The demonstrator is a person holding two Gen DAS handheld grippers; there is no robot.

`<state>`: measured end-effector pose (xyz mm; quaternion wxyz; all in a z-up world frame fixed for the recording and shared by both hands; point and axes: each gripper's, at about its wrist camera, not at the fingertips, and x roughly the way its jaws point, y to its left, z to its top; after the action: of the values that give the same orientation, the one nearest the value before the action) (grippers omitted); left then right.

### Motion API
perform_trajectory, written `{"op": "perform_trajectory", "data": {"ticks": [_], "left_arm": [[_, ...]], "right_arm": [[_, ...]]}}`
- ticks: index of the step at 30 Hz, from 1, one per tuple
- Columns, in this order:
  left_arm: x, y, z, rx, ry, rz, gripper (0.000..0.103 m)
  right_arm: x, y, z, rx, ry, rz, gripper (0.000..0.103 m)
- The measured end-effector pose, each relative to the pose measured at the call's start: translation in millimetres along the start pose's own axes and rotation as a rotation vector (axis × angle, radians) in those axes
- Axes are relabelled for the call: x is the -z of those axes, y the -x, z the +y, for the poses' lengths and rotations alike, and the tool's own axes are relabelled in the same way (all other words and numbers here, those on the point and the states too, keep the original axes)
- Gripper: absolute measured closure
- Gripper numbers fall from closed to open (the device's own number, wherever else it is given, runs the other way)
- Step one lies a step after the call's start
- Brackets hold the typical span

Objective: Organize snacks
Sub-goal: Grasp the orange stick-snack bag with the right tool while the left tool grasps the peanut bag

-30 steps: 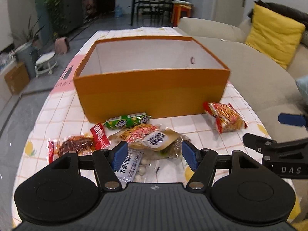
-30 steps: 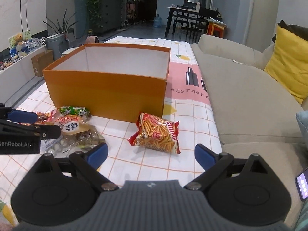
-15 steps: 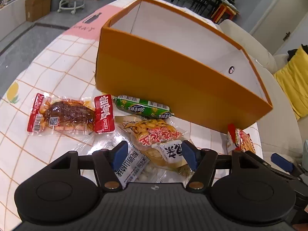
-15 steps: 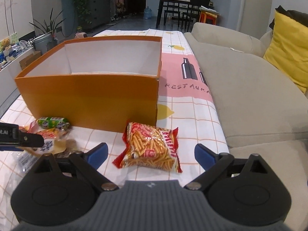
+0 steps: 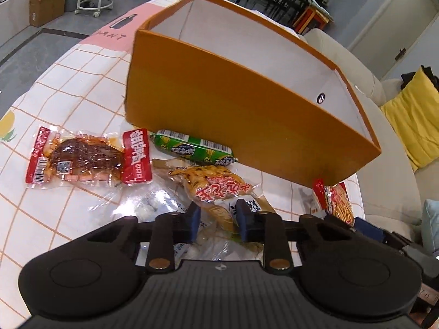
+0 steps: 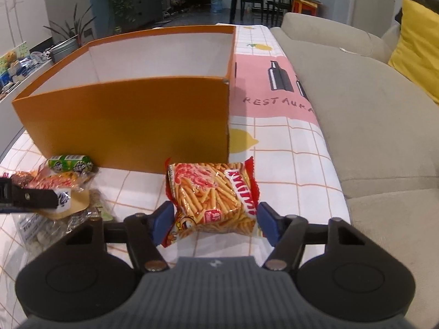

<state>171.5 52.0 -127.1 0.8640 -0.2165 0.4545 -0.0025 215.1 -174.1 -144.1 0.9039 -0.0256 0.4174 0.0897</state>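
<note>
An open orange box (image 5: pixel 247 115) stands on the checked tablecloth; it also shows in the right wrist view (image 6: pixel 131 126). My left gripper (image 5: pixel 218 223) has its jaws narrowed around a tan snack packet (image 5: pixel 219 194) with red lettering, pads touching its sides. My right gripper (image 6: pixel 215 222) has its jaws around the near end of a red bag of stick snacks (image 6: pixel 214 192), pads at its edges. A green sausage stick (image 5: pixel 192 148), a red meat packet (image 5: pixel 87 159) and a clear packet of white candies (image 5: pixel 153 205) lie by the box.
A beige sofa (image 6: pixel 370 109) with a yellow cushion (image 6: pixel 417 35) runs along the table's right edge. The left gripper's finger (image 6: pixel 30 196) shows at the left of the right wrist view. Dining chairs and plants stand far behind.
Both grippers moved down and forward onto their packets. The left jaws narrowed onto the tan packet. The right jaws narrowed around the stick-snack bag.
</note>
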Motion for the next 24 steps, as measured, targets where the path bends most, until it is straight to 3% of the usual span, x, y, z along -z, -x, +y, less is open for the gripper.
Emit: {"op": "perform_trajectory", "data": {"ticks": [1, 4, 6, 7, 16, 21, 24], "left_arm": [[-0.4, 1.3, 0.9, 0.006, 0.002, -0.003, 0.092], [-0.8, 12.4, 0.0, 0.027, -0.01, -0.033, 0.099], [-1.5, 19.9, -2.3, 0.028, -0.022, -0.041, 0.101], [-1.8, 23.1, -2.7, 0.031, -0.019, -0.038, 0.103], [5.6, 63.3, -8.1, 0.151, -0.021, -0.015, 0.103], [19.6, 63.0, -2.9, 0.222, -0.005, 0.1, 0.103], [31.8, 58.6, -0.5, 0.206, -0.016, 0.162, 0.103]], "right_arm": [[1.3, 1.4, 0.6, -0.007, 0.005, 0.0, 0.047], [4.1, 6.0, 4.0, -0.007, 0.022, 0.0, 0.05], [6.0, 8.8, 6.2, -0.014, 0.037, -0.001, 0.06], [7.2, 11.8, 7.6, -0.017, 0.043, 0.0, 0.06], [20.6, 39.8, 17.5, -0.052, 0.073, 0.039, 0.061], [31.9, 59.3, 21.5, -0.069, 0.094, 0.075, 0.061], [46.2, 70.2, 22.5, -0.067, 0.135, 0.103, 0.061]]}}
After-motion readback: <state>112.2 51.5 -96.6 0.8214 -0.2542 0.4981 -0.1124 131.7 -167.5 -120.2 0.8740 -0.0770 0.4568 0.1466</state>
